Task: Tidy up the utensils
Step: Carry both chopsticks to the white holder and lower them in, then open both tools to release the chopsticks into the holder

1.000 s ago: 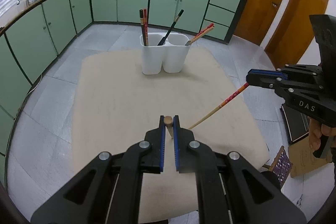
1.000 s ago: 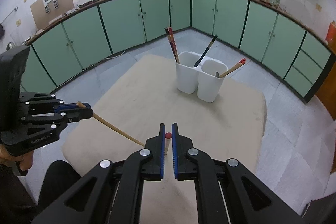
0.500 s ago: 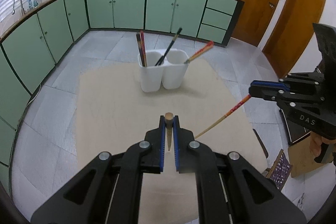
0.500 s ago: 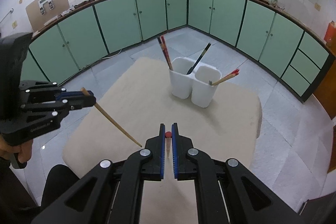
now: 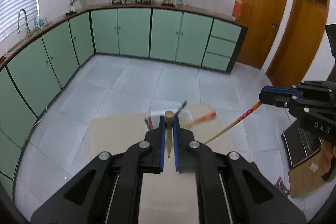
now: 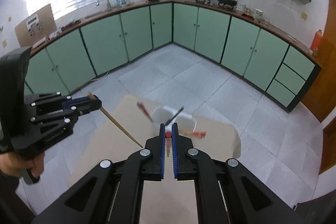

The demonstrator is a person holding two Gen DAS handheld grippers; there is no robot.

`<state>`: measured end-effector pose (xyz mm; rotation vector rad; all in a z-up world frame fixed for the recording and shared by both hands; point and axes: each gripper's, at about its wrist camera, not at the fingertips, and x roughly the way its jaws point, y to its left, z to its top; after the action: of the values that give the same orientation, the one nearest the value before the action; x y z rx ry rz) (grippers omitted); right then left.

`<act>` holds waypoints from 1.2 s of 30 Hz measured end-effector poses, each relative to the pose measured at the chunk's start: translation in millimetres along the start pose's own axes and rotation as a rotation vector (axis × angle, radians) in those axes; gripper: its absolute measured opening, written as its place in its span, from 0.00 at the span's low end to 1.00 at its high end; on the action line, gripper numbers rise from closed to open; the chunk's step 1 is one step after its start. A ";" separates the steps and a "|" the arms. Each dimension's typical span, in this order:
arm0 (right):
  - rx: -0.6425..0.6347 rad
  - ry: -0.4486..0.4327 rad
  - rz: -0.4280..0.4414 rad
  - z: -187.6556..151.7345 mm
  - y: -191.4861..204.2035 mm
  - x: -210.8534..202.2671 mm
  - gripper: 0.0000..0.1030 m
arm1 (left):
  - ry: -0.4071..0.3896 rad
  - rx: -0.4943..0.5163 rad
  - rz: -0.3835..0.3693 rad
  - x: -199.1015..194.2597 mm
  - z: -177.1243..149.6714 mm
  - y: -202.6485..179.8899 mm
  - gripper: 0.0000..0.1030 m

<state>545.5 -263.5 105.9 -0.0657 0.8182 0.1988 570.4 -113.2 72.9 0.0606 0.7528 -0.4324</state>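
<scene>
I hold one chopstick in each claw, both lifted clear of the beige table (image 6: 100, 146) so the long shafts can swing over the holder without dragging on the cloth. My left gripper (image 5: 169, 119) is clamped on the plain wooden chopstick (image 5: 169, 129), pinched near its blunt top so the thin tip hangs down between the jaws, ready to go point-first into a cup. My right gripper (image 6: 167, 129) is closed tight on the red-topped chopstick (image 6: 168, 141) in the same way, its red cap just showing between the fingers; from the left wrist view its patterned shaft slants down and away from that claw. The white two-cup holder (image 6: 168, 114) stands near the far edge of the table, just beyond both sets of fingertips, partly hidden and blurred. It already carries other sticks: a dark one (image 6: 175, 114) leaning over the divider, a reddish pair (image 6: 145, 111) on the left side and a red-ended one (image 6: 194, 133) tilting out to the right. I judge gripping high gives room to lower each stick in.
</scene>
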 end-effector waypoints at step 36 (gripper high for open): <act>0.161 0.116 0.002 -0.8 -66.0 177.1 0.23 | 0.066 -0.066 0.094 165.1 29.0 40.5 0.28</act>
<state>676.2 -301.6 -25.2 0.0757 0.9473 0.1310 712.3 -141.4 -21.1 0.0484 0.8255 -0.3167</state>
